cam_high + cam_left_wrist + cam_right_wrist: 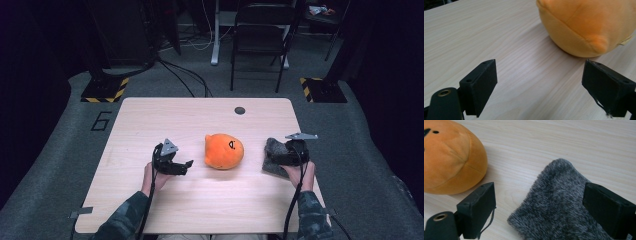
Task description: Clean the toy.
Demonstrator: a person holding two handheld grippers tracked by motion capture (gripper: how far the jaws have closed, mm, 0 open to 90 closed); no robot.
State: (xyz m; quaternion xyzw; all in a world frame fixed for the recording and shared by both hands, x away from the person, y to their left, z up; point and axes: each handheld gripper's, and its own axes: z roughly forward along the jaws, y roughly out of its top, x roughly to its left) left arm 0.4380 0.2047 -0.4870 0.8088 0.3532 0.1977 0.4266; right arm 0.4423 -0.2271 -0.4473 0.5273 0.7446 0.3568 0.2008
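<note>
An orange plush toy (pixel 223 151) with a small black face lies in the middle of the light wooden table (pixel 165 115). My left gripper (pixel 186 167) hovers just left of it, open, and its jaws point at the toy. In the left gripper view the plush toy (pixel 586 25) lies a little beyond the open left gripper (pixel 539 82), with bare wood between the jaws. A grey fuzzy cloth (pixel 270 148) lies to the toy's right. My right gripper (pixel 281 159) stands open over it. In the right gripper view the grey cloth (pixel 559 200) spreads between the jaws of the right gripper (pixel 539 205), with the plush toy (pixel 449 157) at the upper left.
A dark round grommet (pixel 240 110) sits near the table's far edge. Beyond the table stand a black folding chair (pixel 262 35) and two bases with yellow-black stripes (pixel 106 90) (pixel 320 90) on the grey floor. Cables run across the floor.
</note>
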